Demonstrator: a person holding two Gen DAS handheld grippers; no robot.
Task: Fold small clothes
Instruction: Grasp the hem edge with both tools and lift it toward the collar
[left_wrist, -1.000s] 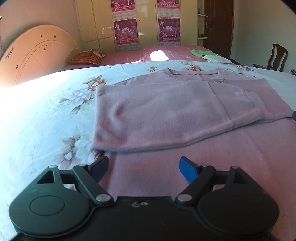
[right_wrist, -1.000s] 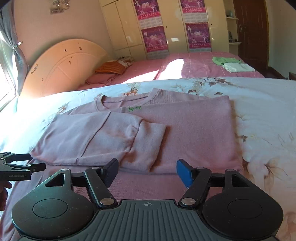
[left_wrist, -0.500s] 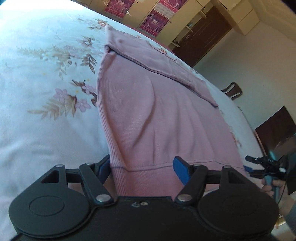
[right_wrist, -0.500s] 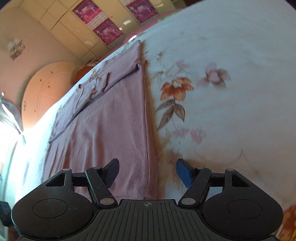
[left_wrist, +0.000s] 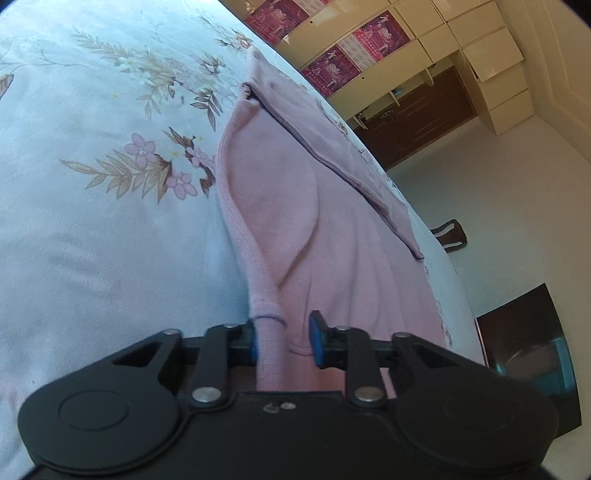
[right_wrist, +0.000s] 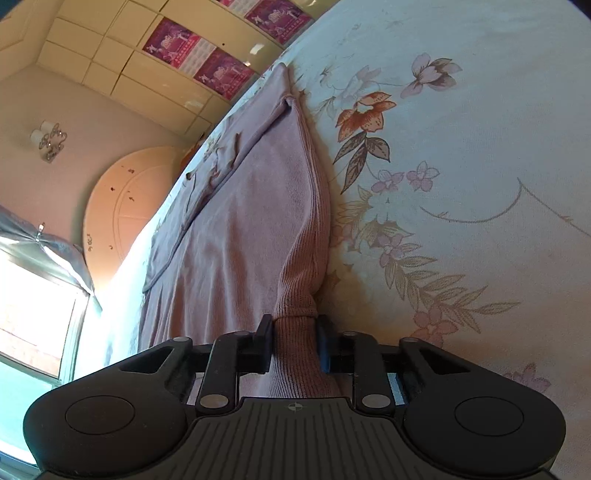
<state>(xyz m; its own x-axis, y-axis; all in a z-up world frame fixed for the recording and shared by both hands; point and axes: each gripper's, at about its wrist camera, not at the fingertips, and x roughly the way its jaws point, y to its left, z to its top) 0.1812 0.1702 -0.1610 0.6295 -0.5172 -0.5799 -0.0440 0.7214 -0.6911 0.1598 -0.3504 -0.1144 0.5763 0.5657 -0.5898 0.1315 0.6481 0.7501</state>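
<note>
A pink knitted sweater (left_wrist: 295, 206) lies flat on a floral bedsheet (left_wrist: 92, 155), sleeves folded across its chest. My left gripper (left_wrist: 282, 341) sits at the sweater's bottom left corner; the hem is bunched between its fingers, which have narrowed around it with a gap still showing on the right side. In the right wrist view the sweater (right_wrist: 251, 229) stretches away, and my right gripper (right_wrist: 294, 345) is shut on its ribbed bottom right corner, the cloth pinched between both fingers.
The bedsheet (right_wrist: 461, 184) spreads wide to the right of the sweater. A cream headboard (right_wrist: 125, 206) and a bright window (right_wrist: 33, 314) stand to the left. Wardrobes with pink posters (left_wrist: 332, 62), a dark door (left_wrist: 417, 122) and a chair (left_wrist: 450, 236) stand beyond the bed.
Both grippers dropped low to the sweater's hem corners and tilted outward. Their fingers closed in from wide open, and the hem corners now bunch up between them.
</note>
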